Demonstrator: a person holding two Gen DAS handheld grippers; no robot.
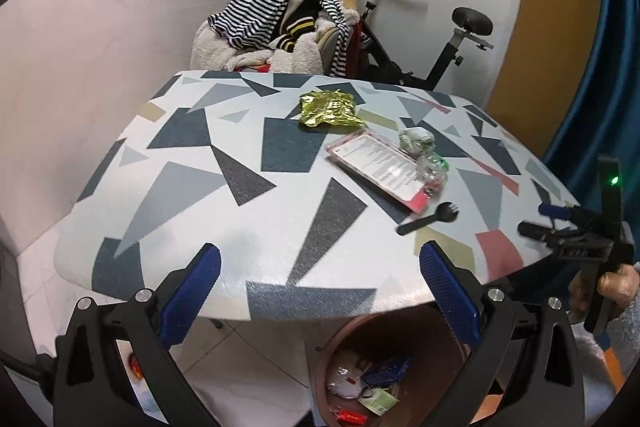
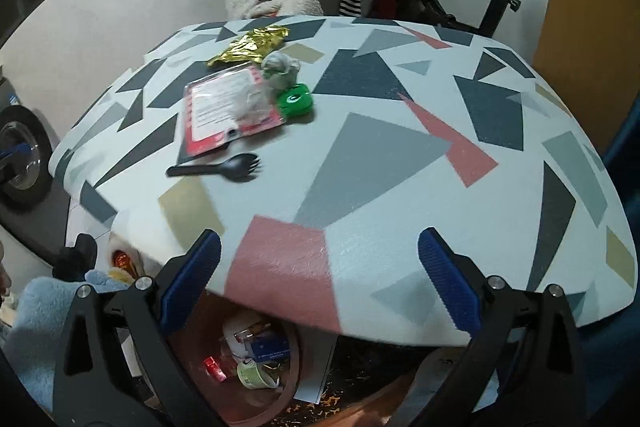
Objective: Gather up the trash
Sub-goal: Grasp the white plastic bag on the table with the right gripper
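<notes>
Trash: black spork (image 2: 218, 167), pink packet (image 2: 230, 109), green lid (image 2: 297, 99), paper wad (image 2: 280, 67) and gold wrapper (image 2: 250, 47) lie clustered mid-tabletop (image 2: 400, 187)
Bin: brown bin (image 1: 400, 359) on the floor under the near edge, part filled
Risk: the flat spork may skid or flick off the edge under a shallow pinch; light wrappers could miss the bin
Left gripper (image 1: 320, 291): jaws spread wide, empty, above the near edge
Right gripper (image 2: 320, 291): jaws released, empty, low over the edge, well short of the trash
</notes>
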